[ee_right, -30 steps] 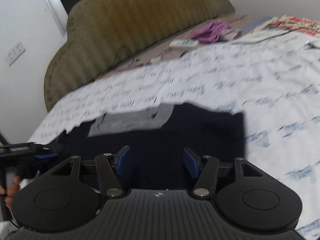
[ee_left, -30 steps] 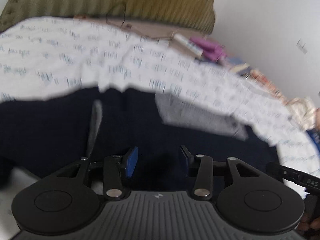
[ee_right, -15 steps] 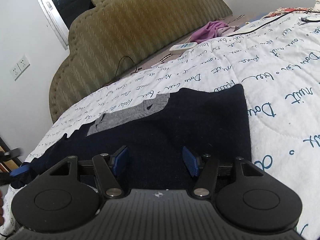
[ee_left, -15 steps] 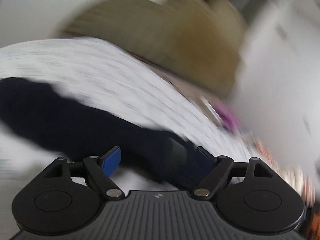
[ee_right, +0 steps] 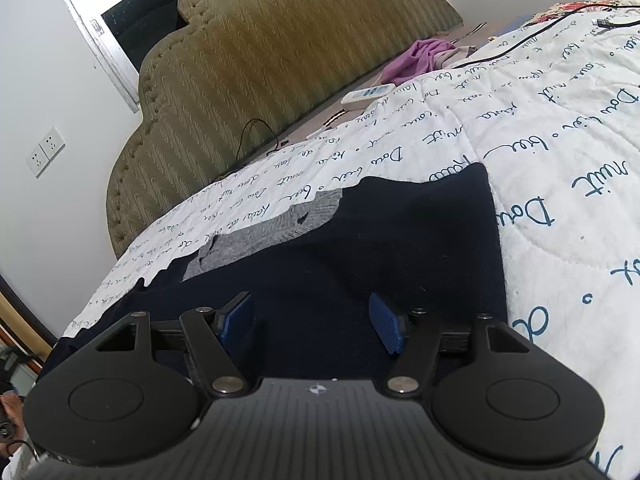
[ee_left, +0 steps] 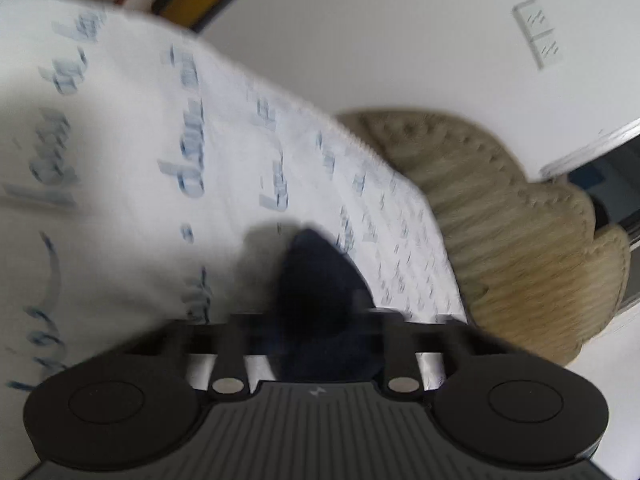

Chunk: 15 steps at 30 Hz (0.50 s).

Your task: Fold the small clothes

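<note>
Navy garment (ee_right: 360, 248) ahead; my left claw (ee_left: 320, 320) closing on its corner, right claw (ee_right: 312, 326) spread above it. Next: fold across.

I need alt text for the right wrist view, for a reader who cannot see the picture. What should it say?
The right gripper, with its blue pads apart and nothing between them, hovers over a dark navy garment with a grey collar, spread flat on a white quilt printed with blue script. Behind the bed are an olive padded headboard and a crumpled purple cloth.
</note>
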Each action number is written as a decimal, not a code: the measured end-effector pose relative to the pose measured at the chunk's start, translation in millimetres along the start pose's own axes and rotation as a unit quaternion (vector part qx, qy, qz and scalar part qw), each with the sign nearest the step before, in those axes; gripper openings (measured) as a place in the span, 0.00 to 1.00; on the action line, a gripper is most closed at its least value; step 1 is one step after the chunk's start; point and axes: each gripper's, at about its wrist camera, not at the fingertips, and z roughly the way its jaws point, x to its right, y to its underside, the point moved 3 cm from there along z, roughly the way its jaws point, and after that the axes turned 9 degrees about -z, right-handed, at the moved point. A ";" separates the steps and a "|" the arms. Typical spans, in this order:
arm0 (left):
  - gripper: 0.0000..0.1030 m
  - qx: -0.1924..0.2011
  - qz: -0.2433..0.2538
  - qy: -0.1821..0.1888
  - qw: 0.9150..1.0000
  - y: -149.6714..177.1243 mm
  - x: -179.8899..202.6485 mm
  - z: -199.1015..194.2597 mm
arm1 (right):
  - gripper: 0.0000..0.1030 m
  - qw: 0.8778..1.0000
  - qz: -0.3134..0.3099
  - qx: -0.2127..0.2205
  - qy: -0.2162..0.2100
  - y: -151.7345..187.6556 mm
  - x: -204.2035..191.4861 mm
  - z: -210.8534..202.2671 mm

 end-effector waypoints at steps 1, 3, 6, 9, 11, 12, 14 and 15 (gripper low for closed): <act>0.15 0.000 0.002 0.000 1.000 3.5 3.0 1.8 | 0.65 1.000 0.000 0.000 0.000 0.1 -0.3 0.0; 0.15 0.016 0.024 0.009 1.000 9.8 16.8 -0.8 | 0.65 1.000 0.003 0.002 -0.002 0.1 0.1 -0.2; 0.14 0.040 0.075 0.050 0.995 25.3 60.2 -8.0 | 0.65 1.000 0.009 0.004 -0.006 0.5 2.0 -0.7; 0.14 0.070 0.228 0.123 0.963 79.9 126.3 -29.9 | 0.66 1.000 0.013 0.005 -0.008 0.7 3.4 -1.0; 0.14 0.040 0.361 0.175 0.915 151.7 162.5 -41.4 | 0.66 1.000 0.018 0.006 -0.011 0.9 4.3 -1.1; 0.14 0.006 0.414 0.189 0.891 190.9 170.0 -42.0 | 0.66 1.000 0.019 0.007 -0.012 0.6 4.5 -1.1; 0.19 -0.150 0.482 0.190 0.842 268.1 164.5 -24.1 | 0.66 1.000 0.020 0.007 -0.012 0.5 4.3 -1.1; 0.20 -0.251 0.505 0.157 0.811 306.4 151.6 -9.1 | 0.66 1.000 0.021 0.007 -0.013 0.5 4.3 -1.0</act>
